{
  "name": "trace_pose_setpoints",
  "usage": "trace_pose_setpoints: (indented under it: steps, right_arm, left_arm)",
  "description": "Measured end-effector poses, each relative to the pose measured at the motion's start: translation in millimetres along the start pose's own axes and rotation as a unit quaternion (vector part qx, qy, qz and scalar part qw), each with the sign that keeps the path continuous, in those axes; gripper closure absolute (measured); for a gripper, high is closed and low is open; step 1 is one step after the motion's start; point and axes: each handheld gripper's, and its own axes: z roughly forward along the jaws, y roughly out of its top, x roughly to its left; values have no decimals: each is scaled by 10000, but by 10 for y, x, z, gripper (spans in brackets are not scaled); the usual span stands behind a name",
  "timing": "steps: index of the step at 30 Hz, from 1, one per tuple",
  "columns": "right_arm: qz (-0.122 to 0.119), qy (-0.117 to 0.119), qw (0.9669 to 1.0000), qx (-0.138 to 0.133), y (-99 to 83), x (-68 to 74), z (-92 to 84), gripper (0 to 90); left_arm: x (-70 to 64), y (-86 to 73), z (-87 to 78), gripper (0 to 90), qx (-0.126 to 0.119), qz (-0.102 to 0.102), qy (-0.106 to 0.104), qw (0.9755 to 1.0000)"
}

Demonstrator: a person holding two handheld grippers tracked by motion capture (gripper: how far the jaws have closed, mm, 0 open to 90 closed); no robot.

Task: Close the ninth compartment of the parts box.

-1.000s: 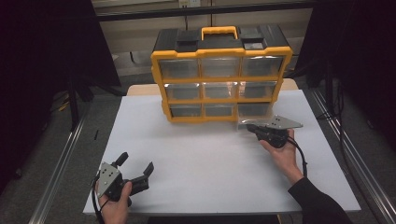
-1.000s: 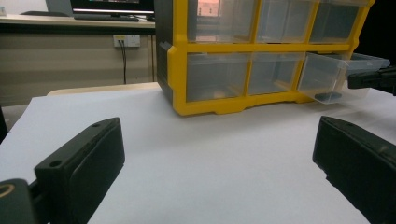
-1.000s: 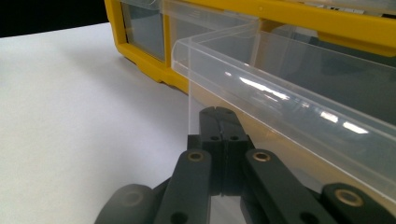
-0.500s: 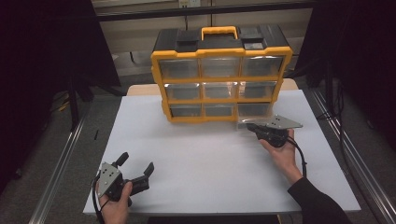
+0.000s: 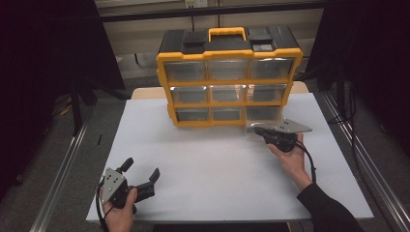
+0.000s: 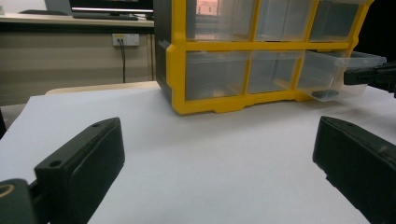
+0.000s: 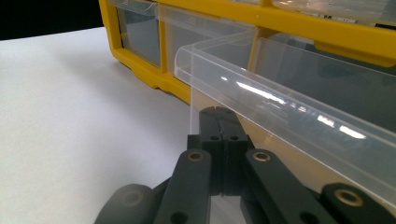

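Right tongs [image 7: 219, 116] are clenched on the front lip of the clear plastic drawer [image 7: 289, 107] at the bottom right of the yellow-and-black plastic organiser cabinet [image 5: 227, 77], which stands at the far middle of the white surface [image 5: 217, 164]. The drawer juts partway out of its slot toward the person, its long axis running from the cabinet front straight back to the tongs, so any pull or push would go along that line. In the left gripper view a small dark object [image 6: 325, 94] lies on the drawer's floor; what it is cannot be told.

Left tongs [image 5: 140, 181] are released, their two black jaws spread wide over bare surface at the near left corner, well apart from the cabinet. The right hand [image 5: 290, 157] is plainly the nearer one to the drawer, and I judge the next move is its to make.

No brand, label or legible writing shows on the cabinet, the drawers or the surface.
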Motion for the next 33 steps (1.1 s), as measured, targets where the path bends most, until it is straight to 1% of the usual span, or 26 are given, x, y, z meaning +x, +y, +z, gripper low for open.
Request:
trace_pose_setpoints:
  steps: [2,3,5,7,10,11,16,20,24,31,32,33]
  right_arm:
    - [26,-5,10000,-14,3,-3,5,900]
    - [6,0,10000,29,11,-5,5,900]
    - [19,-17,10000,-12,24,-13,17,900]
    - [74,16,10000,-33,30,-12,34,900]
    - [63,20,10000,-52,33,-13,46,900]
    - [106,12,9999,-53,36,-11,43,900]
    - [118,-6,9999,-54,44,-25,57,900]
    - [135,-10,9999,-57,51,-21,85,900]
    - [112,-29,9999,-57,61,-18,110,900]
    - [195,-55,9998,-94,66,-25,117,900]
    - [182,-58,9998,-82,68,-28,113,900]
    - [166,-54,9998,-84,68,-37,109,900]
  left_arm:
    - [3,-1,2,23,4,-5,9,10000]
    - [2,-2,3,23,7,-15,8,10000]
    - [2,-2,3,23,9,1,8,10000]
    - [-1,-3,5,23,-2,-20,7,10000]
    - [4,-2,3,23,11,6,13,10000]
    - [4,-2,3,23,8,7,15,10000]
    - [0,2,-2,23,9,18,6,10000]
    - [-12,3,-4,23,-26,-31,-19,10000]
    - [-3,1,-4,23,-8,-4,-5,10000]
    - [-5,-1,1,23,15,10,5,10000]
    - [-1,1,-2,23,29,40,8,10000]
    - [-3,1,1,23,15,16,9,10000]
